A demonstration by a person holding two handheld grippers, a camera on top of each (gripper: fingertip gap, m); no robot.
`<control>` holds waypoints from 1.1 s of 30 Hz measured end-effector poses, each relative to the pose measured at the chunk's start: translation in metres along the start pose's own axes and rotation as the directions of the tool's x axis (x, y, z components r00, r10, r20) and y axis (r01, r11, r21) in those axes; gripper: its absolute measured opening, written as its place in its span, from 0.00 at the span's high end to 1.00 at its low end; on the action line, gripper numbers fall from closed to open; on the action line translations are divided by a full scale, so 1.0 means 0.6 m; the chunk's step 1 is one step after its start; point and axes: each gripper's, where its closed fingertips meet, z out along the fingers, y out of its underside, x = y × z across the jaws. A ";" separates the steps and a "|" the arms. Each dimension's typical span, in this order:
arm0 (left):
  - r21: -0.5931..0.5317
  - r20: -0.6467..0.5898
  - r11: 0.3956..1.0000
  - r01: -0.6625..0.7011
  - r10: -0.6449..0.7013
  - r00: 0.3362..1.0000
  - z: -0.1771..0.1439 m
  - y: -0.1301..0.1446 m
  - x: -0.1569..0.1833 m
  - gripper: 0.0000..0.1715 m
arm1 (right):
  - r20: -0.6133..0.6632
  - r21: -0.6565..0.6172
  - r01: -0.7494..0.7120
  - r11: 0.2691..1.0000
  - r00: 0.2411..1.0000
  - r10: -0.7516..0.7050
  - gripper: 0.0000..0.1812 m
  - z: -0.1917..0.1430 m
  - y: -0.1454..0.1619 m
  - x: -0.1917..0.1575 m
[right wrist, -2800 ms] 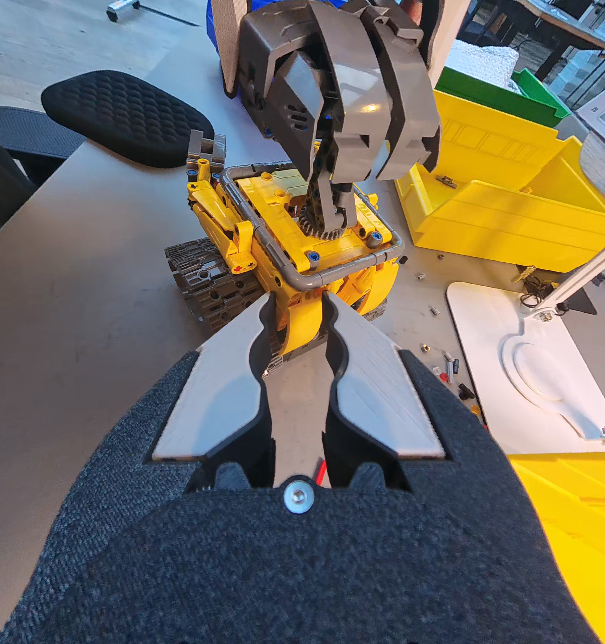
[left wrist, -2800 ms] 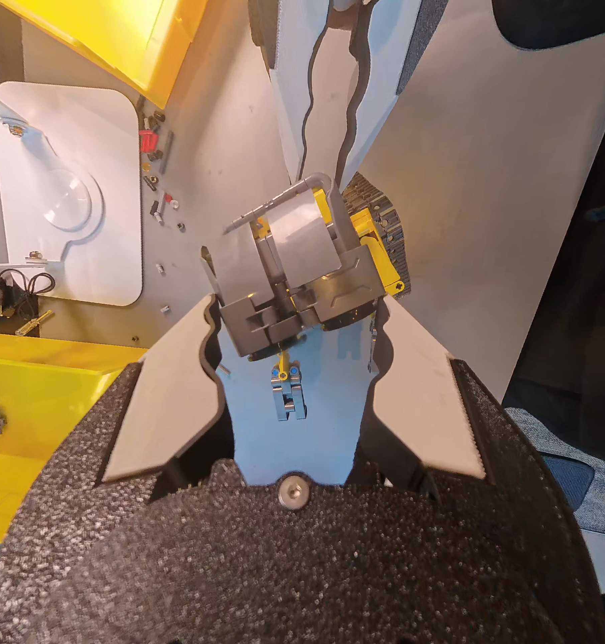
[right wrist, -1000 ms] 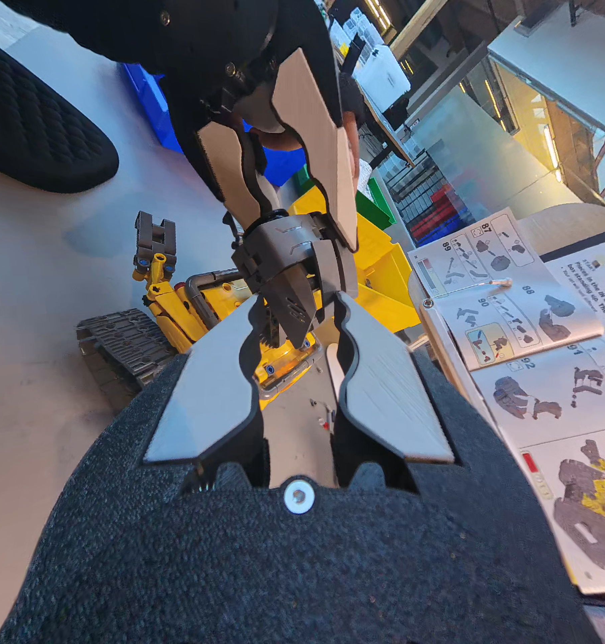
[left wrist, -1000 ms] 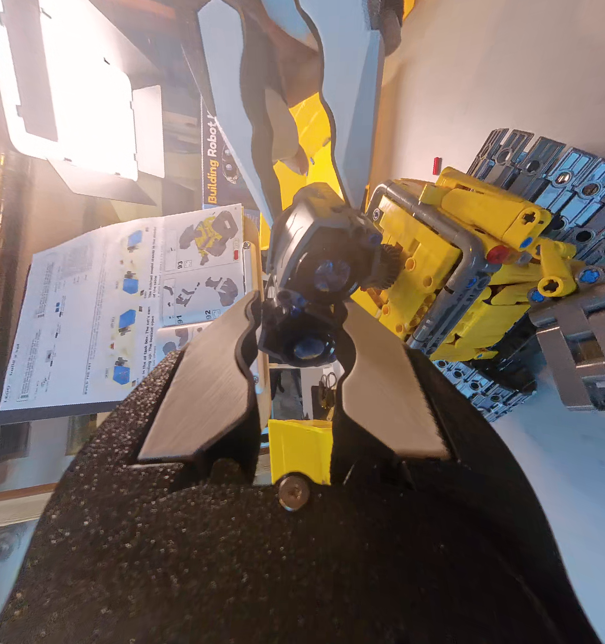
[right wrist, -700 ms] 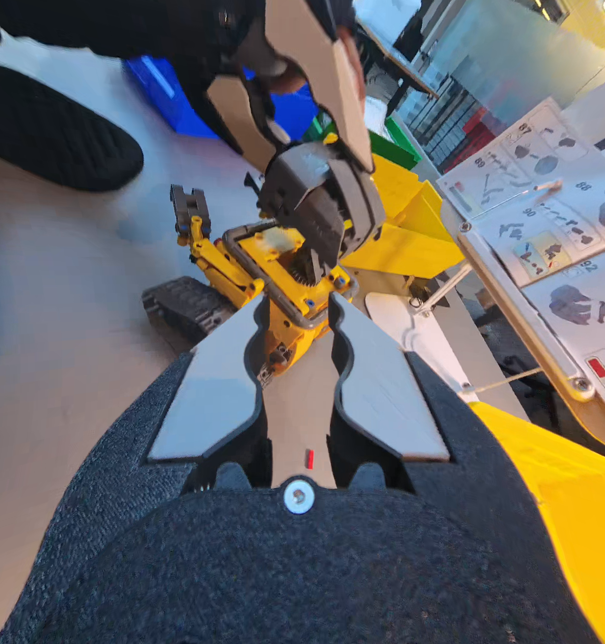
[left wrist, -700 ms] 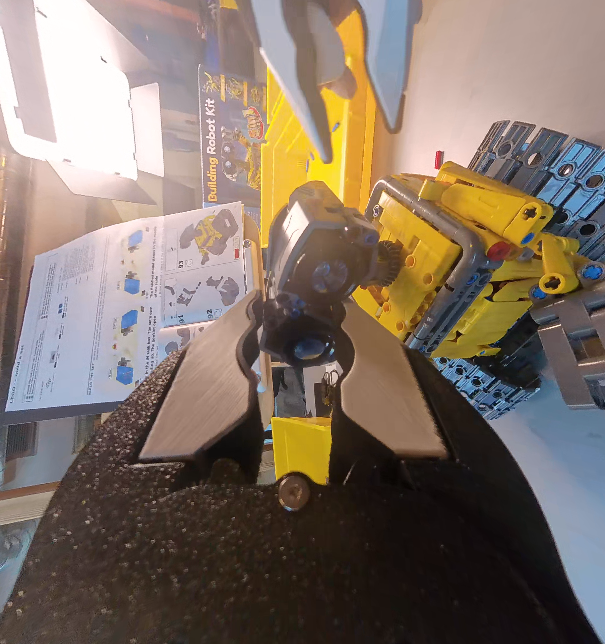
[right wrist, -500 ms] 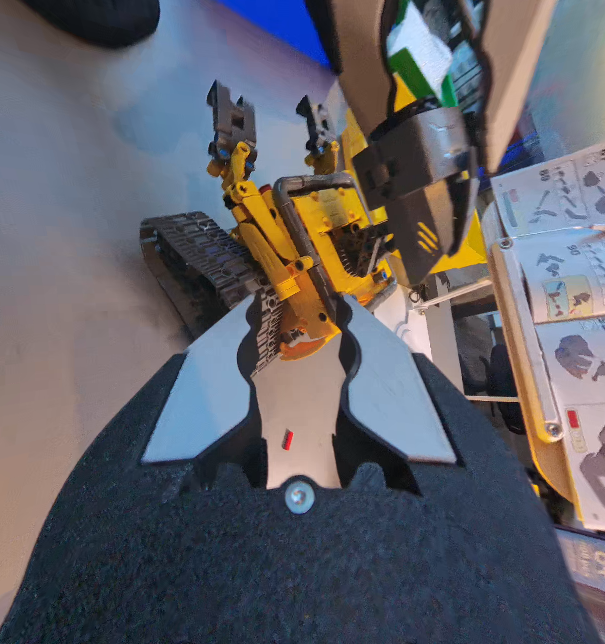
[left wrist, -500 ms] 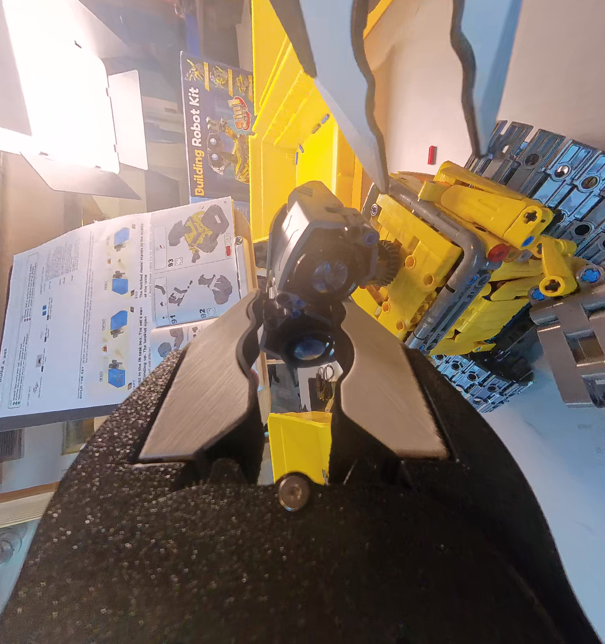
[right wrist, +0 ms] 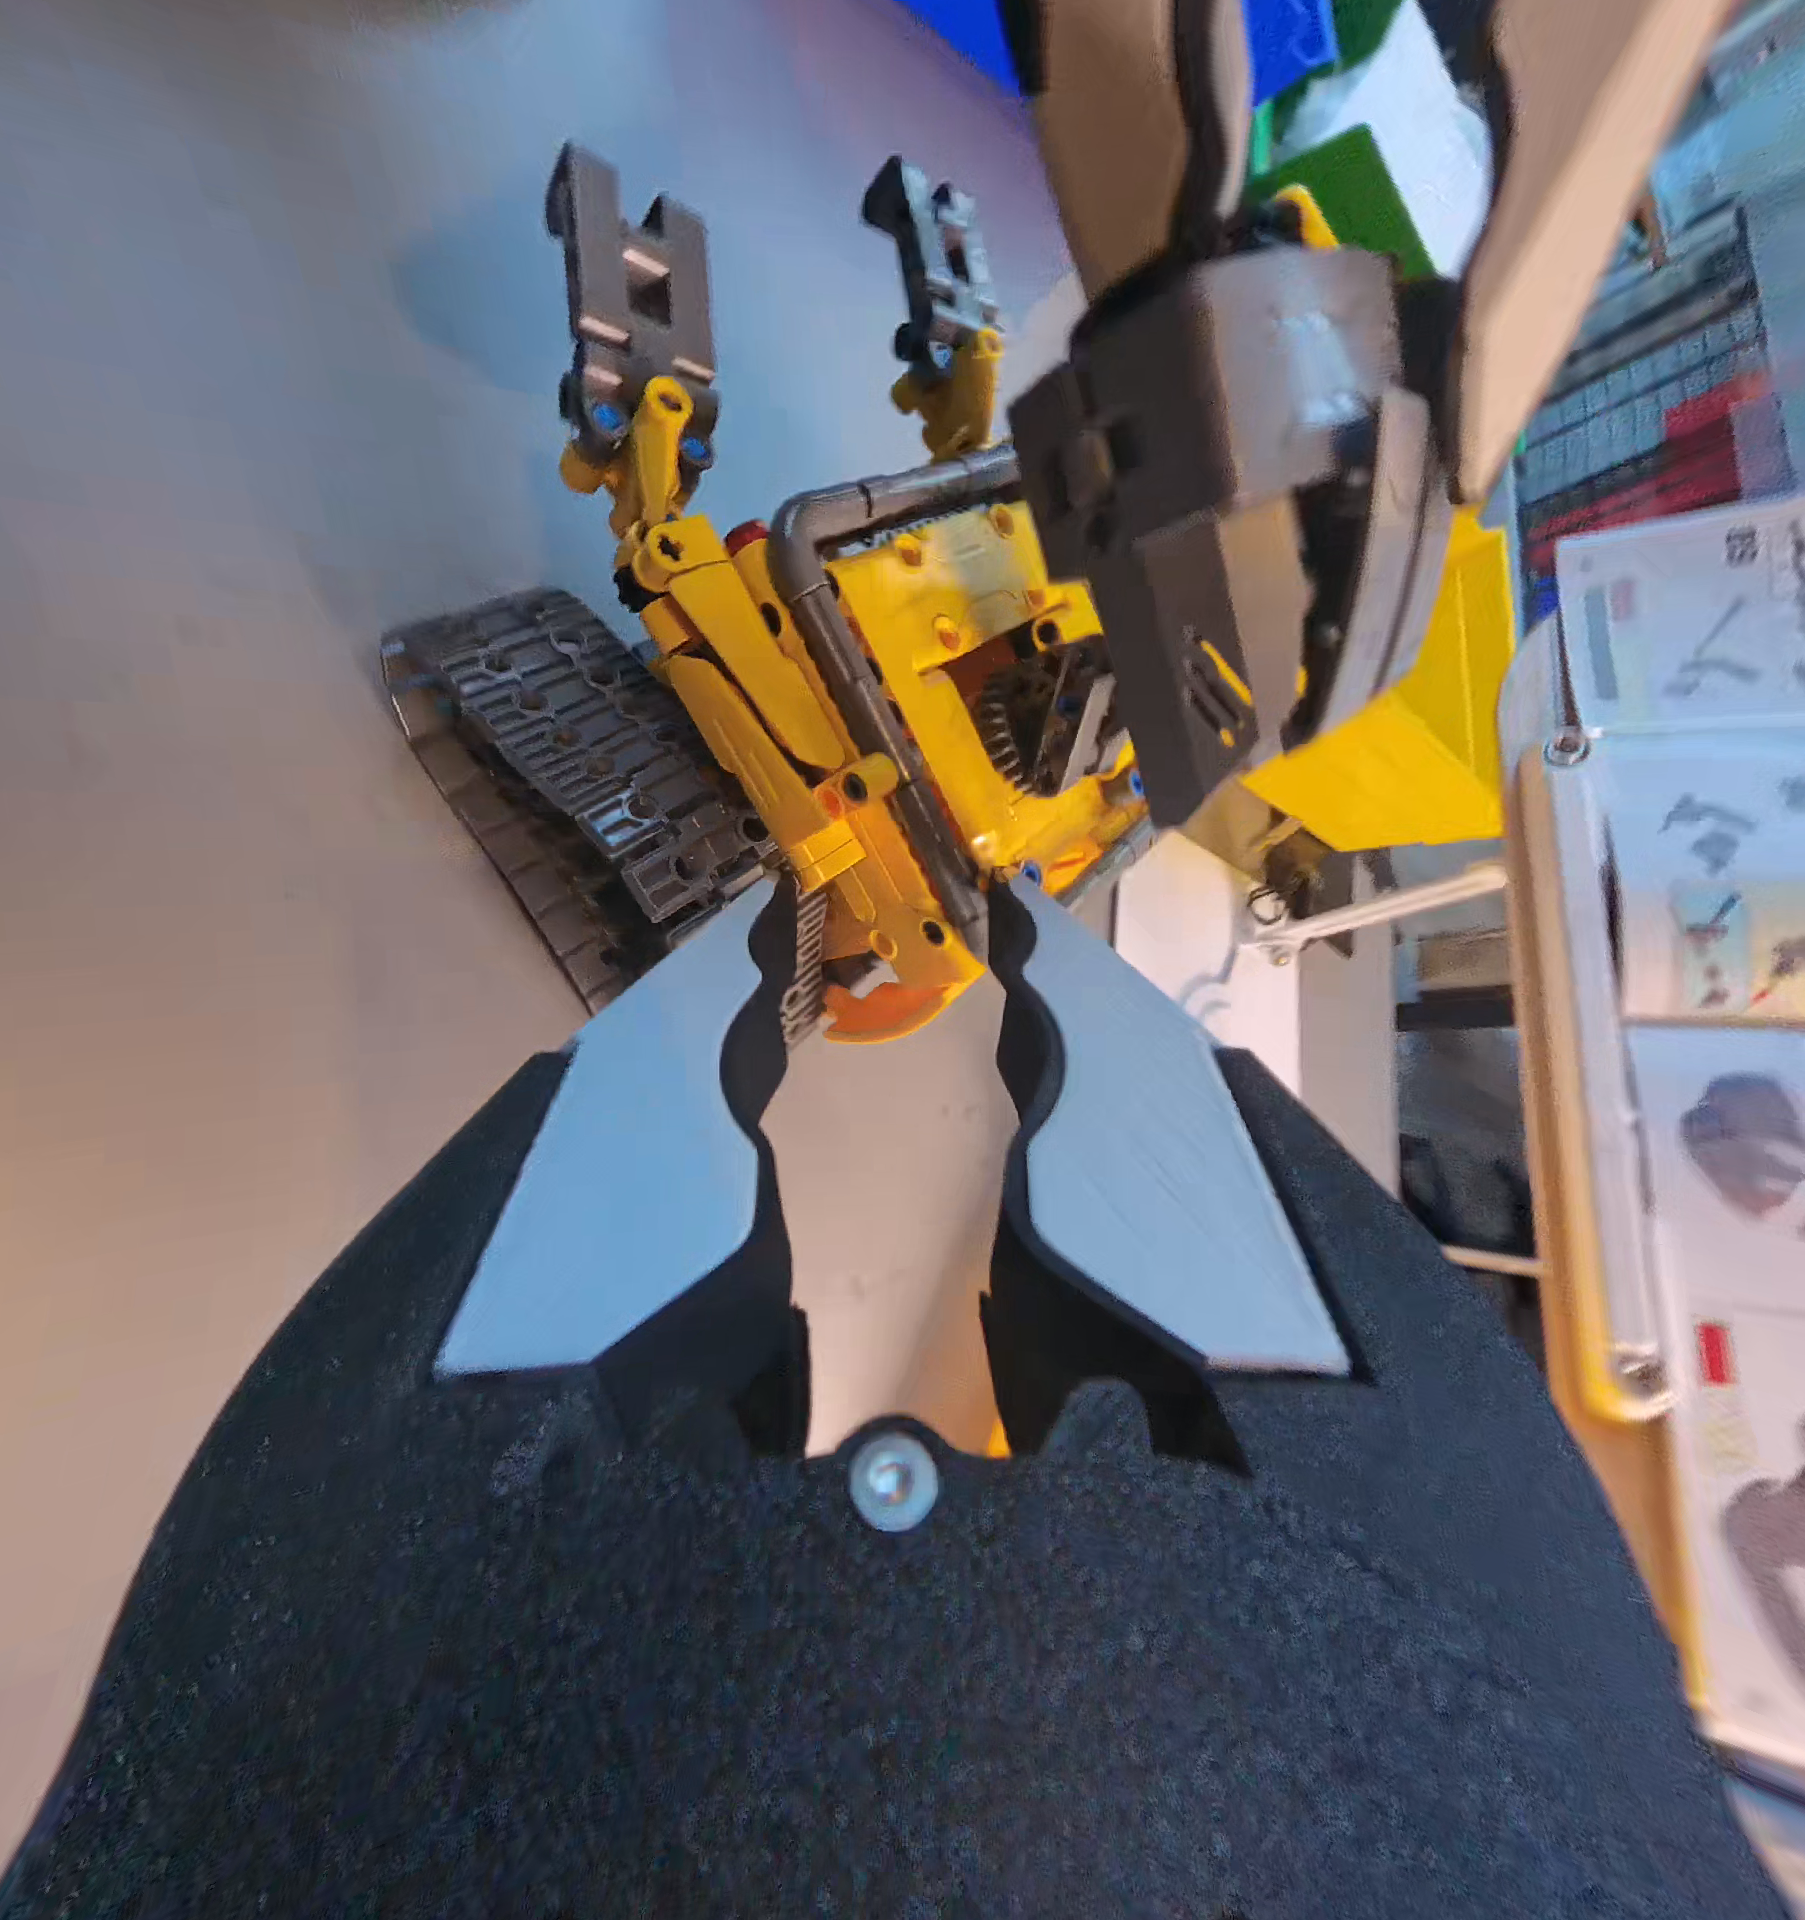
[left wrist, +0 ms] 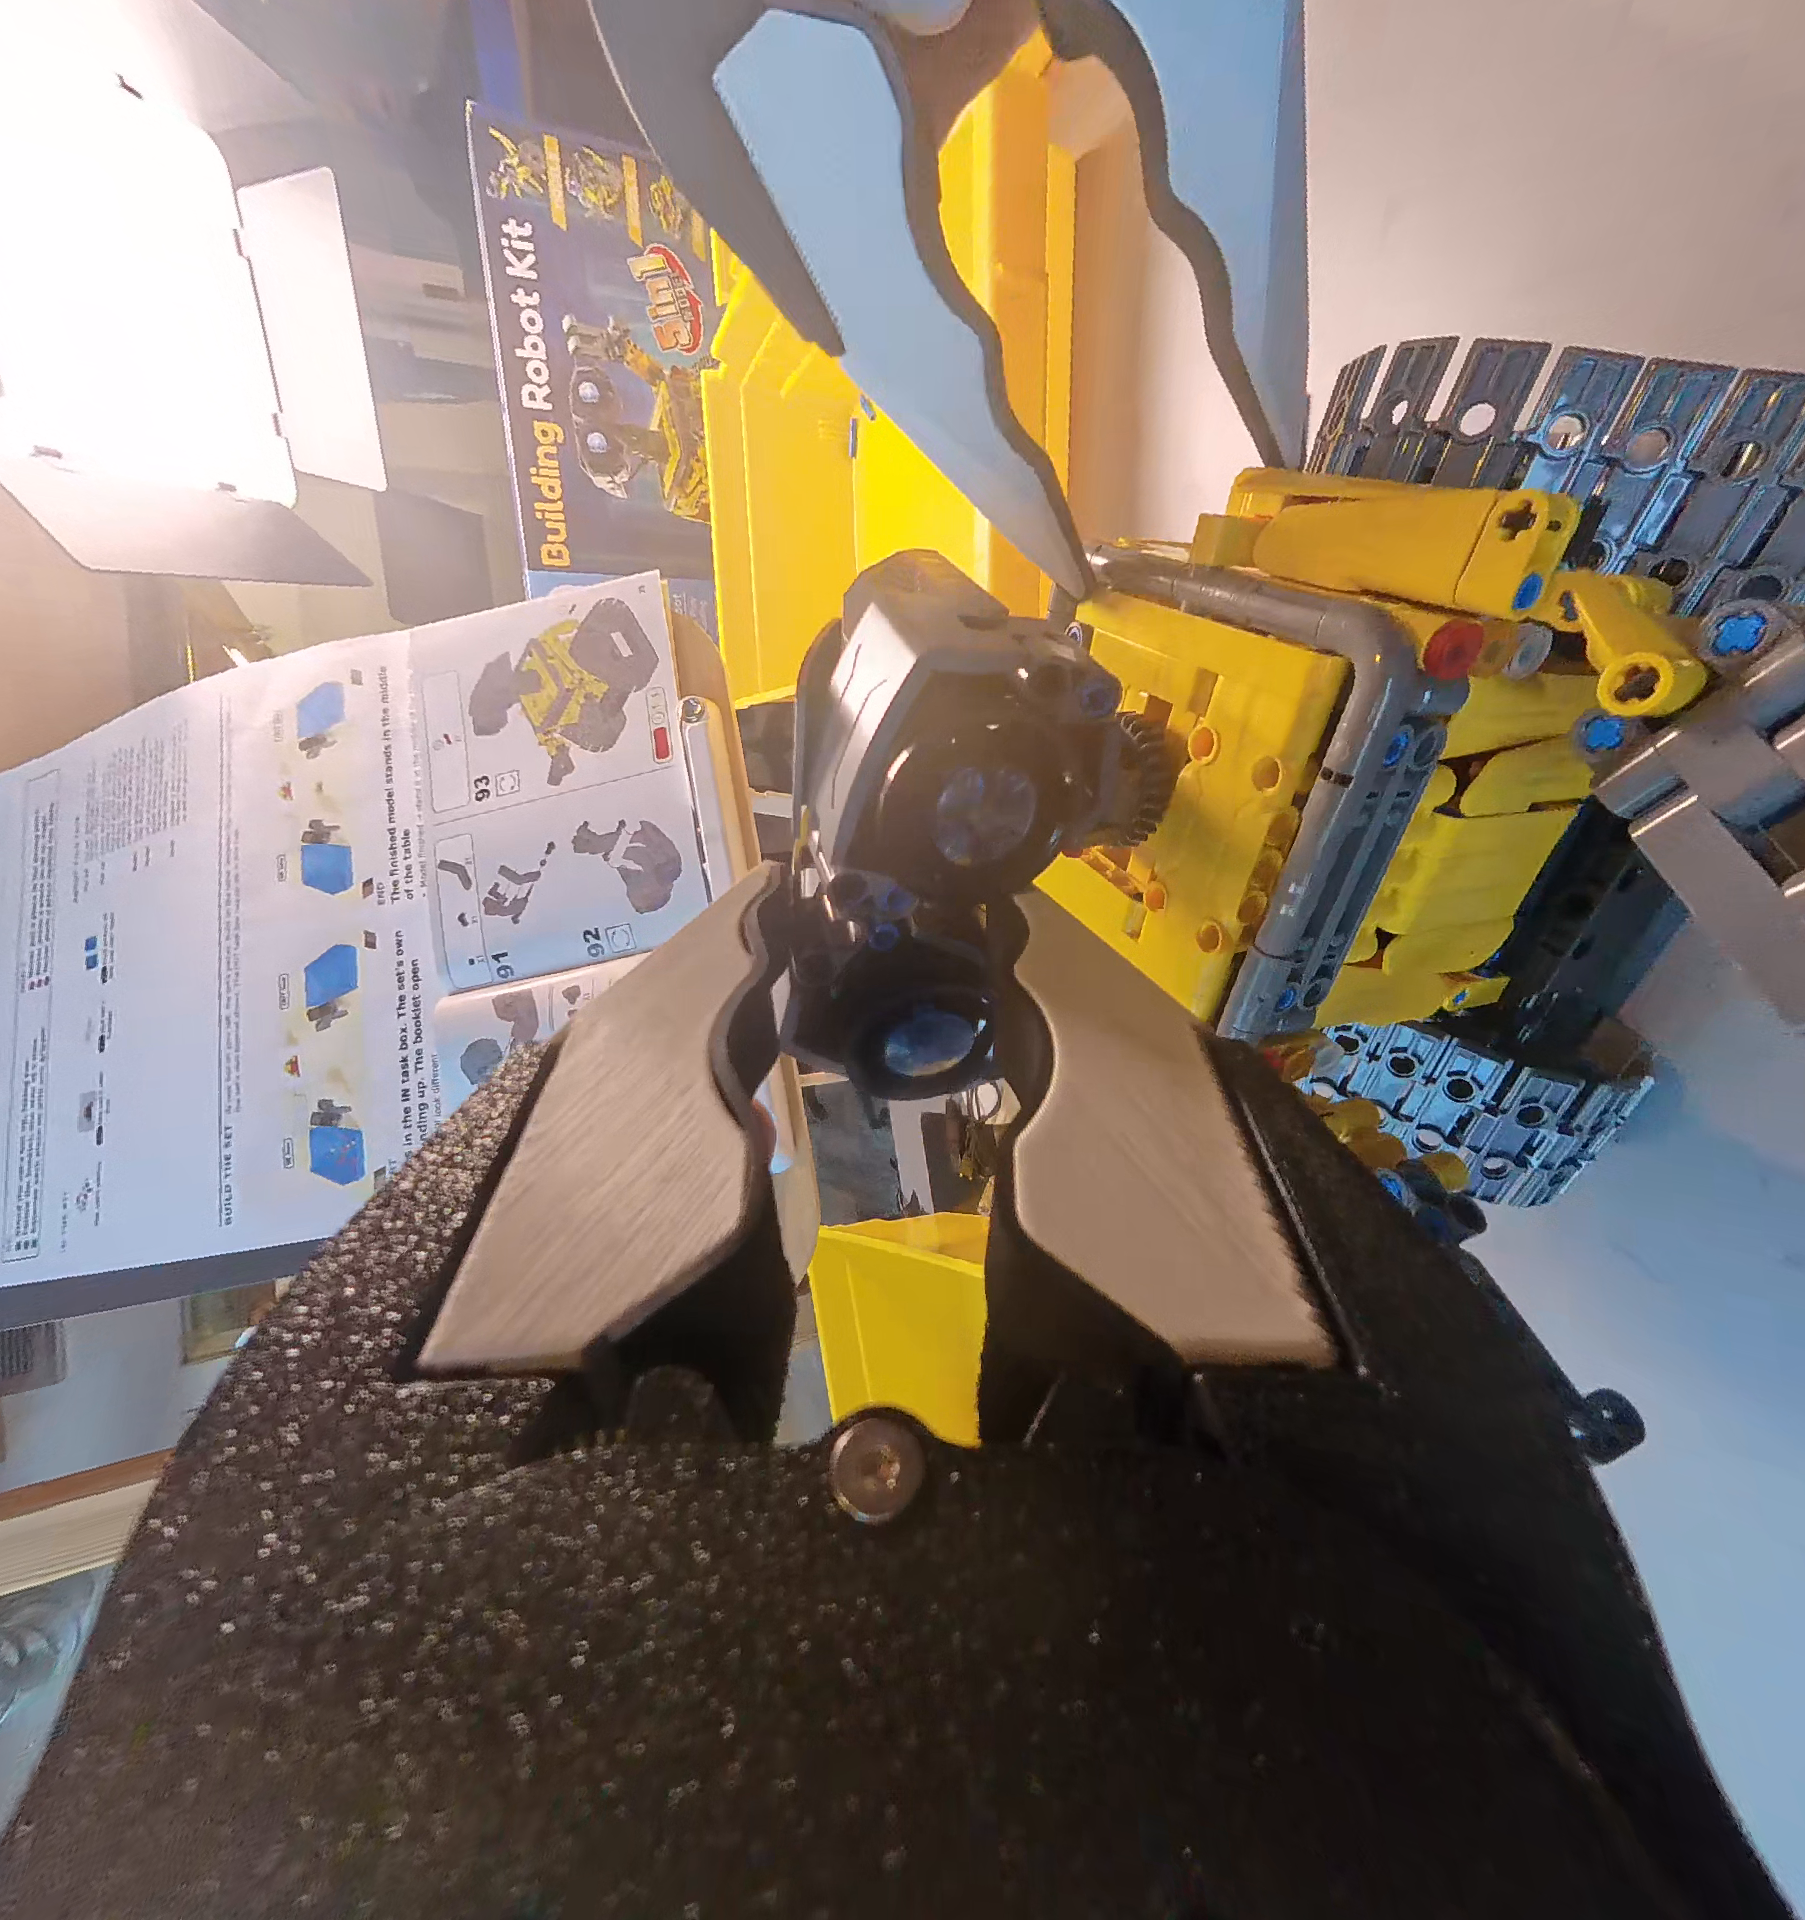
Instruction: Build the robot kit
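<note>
A brick-built robot model stands on the grey table. It has a yellow body, grey tracks and two raised grey claws. My left gripper is shut on the model's dark grey head and holds it at the gear on top of the body. In the right wrist view this gripper comes in from the top right with the head. My right gripper is closed around the body's upper side corner, by the grey frame tube. In the left wrist view it reaches down from the top.
An open instruction booklet stands on a holder behind the model and also shows in the right wrist view. A kit box, yellow bins and a bright lamp lie beyond. A white plate lies beside the model.
My right gripper left the head, swung down and closed in on the yellow body's side. My left gripper, open earlier, has held the head for the last second.
</note>
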 end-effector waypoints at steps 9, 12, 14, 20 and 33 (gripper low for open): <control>0.049 0.035 0.999 0.015 -0.017 0.999 -0.002 -0.003 0.001 0.79 | -0.042 -0.154 -0.718 0.679 0.691 0.721 0.89 -0.018 0.180 -0.057; 0.065 0.040 0.997 0.038 -0.041 0.998 -0.002 -0.002 0.001 0.79 | -0.075 -0.167 -0.775 0.609 0.626 0.776 0.89 -0.004 0.201 -0.066; 0.071 0.048 0.996 0.049 -0.053 0.997 -0.002 -0.002 0.001 0.79 | -0.092 -0.189 -0.779 0.598 0.620 0.779 0.90 0.002 0.212 -0.069; 0.085 0.064 0.993 0.077 -0.082 0.995 -0.003 -0.002 0.001 0.79 | -0.089 -0.244 -0.780 0.577 0.610 0.787 0.93 0.017 0.221 -0.075; 0.119 0.063 0.987 0.104 -0.113 0.992 -0.003 -0.002 0.001 0.79 | -0.126 -0.179 -0.818 0.547 0.570 0.812 0.98 0.017 0.205 -0.076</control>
